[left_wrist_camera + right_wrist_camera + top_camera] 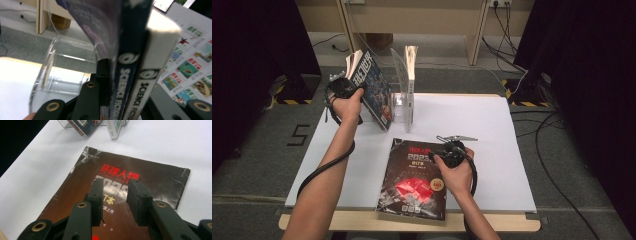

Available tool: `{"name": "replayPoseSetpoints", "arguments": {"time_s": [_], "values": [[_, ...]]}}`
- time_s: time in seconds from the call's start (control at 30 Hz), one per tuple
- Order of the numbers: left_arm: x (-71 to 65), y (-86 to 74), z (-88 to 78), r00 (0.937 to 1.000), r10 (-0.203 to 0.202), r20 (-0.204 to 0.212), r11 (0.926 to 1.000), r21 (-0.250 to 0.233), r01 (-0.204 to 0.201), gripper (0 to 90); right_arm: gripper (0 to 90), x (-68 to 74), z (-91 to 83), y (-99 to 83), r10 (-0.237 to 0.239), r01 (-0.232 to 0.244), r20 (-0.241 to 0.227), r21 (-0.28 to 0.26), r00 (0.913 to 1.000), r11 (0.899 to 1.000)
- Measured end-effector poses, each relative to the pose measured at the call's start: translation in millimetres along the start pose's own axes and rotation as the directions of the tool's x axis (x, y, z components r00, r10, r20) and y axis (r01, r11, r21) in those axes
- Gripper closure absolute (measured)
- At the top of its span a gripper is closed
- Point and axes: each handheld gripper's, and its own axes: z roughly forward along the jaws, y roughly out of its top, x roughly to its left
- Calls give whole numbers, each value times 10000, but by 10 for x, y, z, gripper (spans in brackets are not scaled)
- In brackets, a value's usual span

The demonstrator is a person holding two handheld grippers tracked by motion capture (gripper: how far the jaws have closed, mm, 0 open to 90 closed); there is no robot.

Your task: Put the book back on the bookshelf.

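The left gripper (346, 89) is clenched on two upright books (371, 86), tilted against the clear stand (399, 75) just to its right, where a white book (411, 70) already stands. So that pair seems nearly shelved. Right of it, the right gripper (451, 150) hovers released, jaws apart, over the dark magazine (414, 180) lying flat on the worktop (492, 130), not yet picked up.
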Motion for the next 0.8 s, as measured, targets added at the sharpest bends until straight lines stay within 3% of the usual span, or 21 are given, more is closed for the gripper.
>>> {"name": "replayPoseSetpoints", "arguments": {"time_s": [0.03, 0.07, 0.17, 0.2, 0.23, 0.27, 0.3, 0.37, 0.4, 0.43, 0.47, 0.53, 0.6, 0.63, 0.67, 0.7, 0.73, 0.77, 0.8], "values": [[-74, -21, 11, 9997, 255, 4, 9995, -188, -255, 758, 663, -10, 6, 1, -17, 17, -4, -3, 10000, 10000], [-74, -21, 11, 9997, 255, 4, 9995, -188, -255, 758, 664, -12, 9, 1, -18, 18, -3, -3, 10000, 10000], [-271, -78, 21, 9944, 1052, 40, 9936, -426, -1049, 757, 665, -9, 14, -2, -17, 17, -18, -1, 10000, 10000], [-271, -78, 21, 9944, 1052, 40, 9936, -426, -1049, 757, 665, -9, 12, -4, -5, 5, -20, 15, 10000, 10000], [-398, -120, 25, 9837, 1795, 111, 9825, -528, -1786, 757, 666, -5, 7, -7, 27, -27, -5, 62, 10000, 10000], [-398, -120, 25, 9837, 1795, 111, 9825, -528, -1786, 757, 666, -5, 7, -7, 27, -27, -5, 62, 10000, 10000], [-522, -161, 26, 9677, 2515, 184, 9665, -571, -2501, 756, 666, -8, 1, -14, 46, -46, -14, 41, 10000, 10000], [-625, -197, 30, 9497, 3115, 328, 9490, -609, -3092, 756, 666, -22, -5, -19, 27, -27, 19, 26, 10000, 10000], [-625, -197, 30, 9497, 3115, 328, 9490, -609, -3092, 755, 666, -22, -5, -19, 27, -27, 19, 26, 10000, 10000], [-691, -225, 35, 9373, 3473, 281, 9364, -638, -3450, 754, 666, -28, -10, -25, 83, -83, -9, 1, 10000, 10000], [-703, -228, 34, 9346, 3553, 162, 9332, -630, -3537, 754, 666, -31, -12, -30, 96, -96, 7, -32, 10000, 9999], [-703, -230, 34, 9367, 3499, 140, 9351, -648, -3484, 753, 666, -35, -16, -33, 85, -85, 2, -33, 10000, 10000], [-693, -219, 33, 9336, 3583, 113, 9321, -623, -3569, 753, 666, -37, -24, -37, 159, -159, 28, 1, 9999, 9999], [-693, -200, 38, 9213, 3883, 194, 9205, -541, -3869, 754, 666, -50, -20, -39, 112, -112, 31, -23, 9999, 9999], [-699, -192, 43, 9130, 4077, 177, 9122, -530, -4063, 755, 666, -57, -17, -38, 83, -83, 42, -20, 10000, 10000], [-705, -188, 48, 9082, 4183, 150, 9074, -523, -4171, 756, 666, -58, -17, -38, 86, -86, 41, -21, 10000, 10000], [-705, -188, 48, 9082, 4183, 150, 9074, -523, -4171, 756, 666, -56, -18, -37, 87, -87, 47, -24, 10000, 10000], [-718, -185, 71, 8918, 4515, 307, 8915, -570, -4494, 755, 666, -56, -17, -34, 79, -79, 41, -32, 10000, 10000], [-718, -185, 71, 8918, 4515, 307, 8915, -570, -4494, 755, 666, -56, -17, -34, 79, -79, 41, -32, 10000, 10000]]}}
